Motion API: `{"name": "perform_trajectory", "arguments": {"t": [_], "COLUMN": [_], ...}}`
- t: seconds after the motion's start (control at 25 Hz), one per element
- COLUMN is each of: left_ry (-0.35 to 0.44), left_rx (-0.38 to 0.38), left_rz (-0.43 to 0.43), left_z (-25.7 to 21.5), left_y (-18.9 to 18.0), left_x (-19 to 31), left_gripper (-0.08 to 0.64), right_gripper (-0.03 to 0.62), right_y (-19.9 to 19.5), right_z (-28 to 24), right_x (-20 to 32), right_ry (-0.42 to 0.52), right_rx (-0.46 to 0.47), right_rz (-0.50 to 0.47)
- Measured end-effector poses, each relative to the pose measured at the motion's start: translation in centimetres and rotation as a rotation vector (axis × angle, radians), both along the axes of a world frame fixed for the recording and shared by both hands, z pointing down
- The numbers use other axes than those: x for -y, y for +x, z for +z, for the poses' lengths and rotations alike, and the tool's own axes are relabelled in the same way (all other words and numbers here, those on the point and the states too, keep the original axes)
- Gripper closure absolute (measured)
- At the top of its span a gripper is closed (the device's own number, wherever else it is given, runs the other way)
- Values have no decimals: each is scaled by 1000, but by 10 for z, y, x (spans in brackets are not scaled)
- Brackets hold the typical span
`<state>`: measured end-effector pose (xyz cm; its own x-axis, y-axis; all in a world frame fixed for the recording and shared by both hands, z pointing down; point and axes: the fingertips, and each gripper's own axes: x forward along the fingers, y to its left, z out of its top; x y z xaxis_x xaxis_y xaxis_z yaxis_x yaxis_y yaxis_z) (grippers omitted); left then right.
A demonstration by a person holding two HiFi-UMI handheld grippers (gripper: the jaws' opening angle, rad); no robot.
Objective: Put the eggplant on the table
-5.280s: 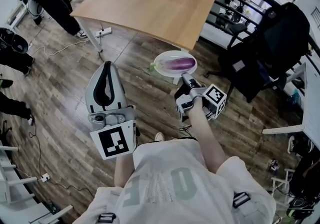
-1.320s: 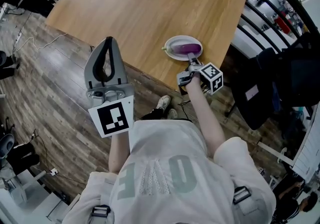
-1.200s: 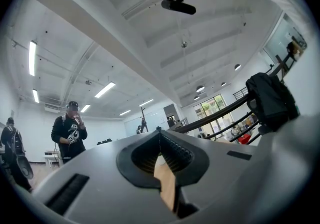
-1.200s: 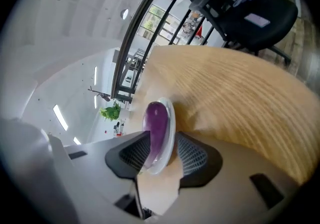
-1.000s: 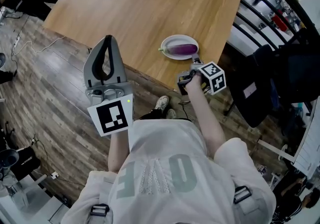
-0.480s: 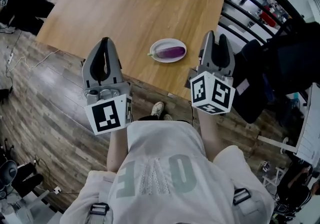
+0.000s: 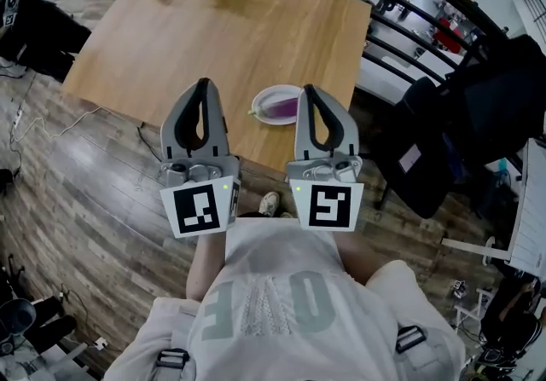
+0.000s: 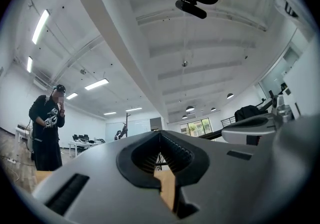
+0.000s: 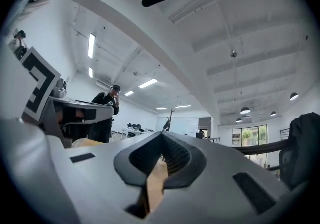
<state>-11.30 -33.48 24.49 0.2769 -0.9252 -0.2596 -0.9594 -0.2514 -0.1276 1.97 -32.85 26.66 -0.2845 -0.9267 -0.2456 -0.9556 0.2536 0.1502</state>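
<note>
We are holding the left tongs (image 7: 203, 85) and the right tongs (image 7: 308, 91) side by side, raised before the near edge of the bench (image 7: 213, 30). Both pairs of jaws are pressing together and gripping nothing. The eggplant (image 7: 285, 106) is lying on a white plate (image 7: 261, 106) on the bench, partly hidden behind the right tongs.

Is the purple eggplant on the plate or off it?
On it: the eggplant lies on the white plate, which sits on the wooden table.
</note>
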Motion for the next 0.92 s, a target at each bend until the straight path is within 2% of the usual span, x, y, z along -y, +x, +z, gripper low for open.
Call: {"name": "perform_trajectory", "arguments": {"t": [0.2,0.64,0.92], "left_ry": [-17,-16,-21], "left_rx": [14,42,42], "left_rz": [21,19,29], "left_z": [2,2,3], "left_y": [7,12,21], "left_x": [1,2,0], "left_gripper": [551,551,551], "right_gripper": [574,574,574], "right_y": [-4,3,7], "right_z": [-1,13,10], "right_x": [0,1,1], "right_ry": [-2,-75,-52], "right_rx": [-30,8,16], "right_rz": [-12,-21,-23]}}
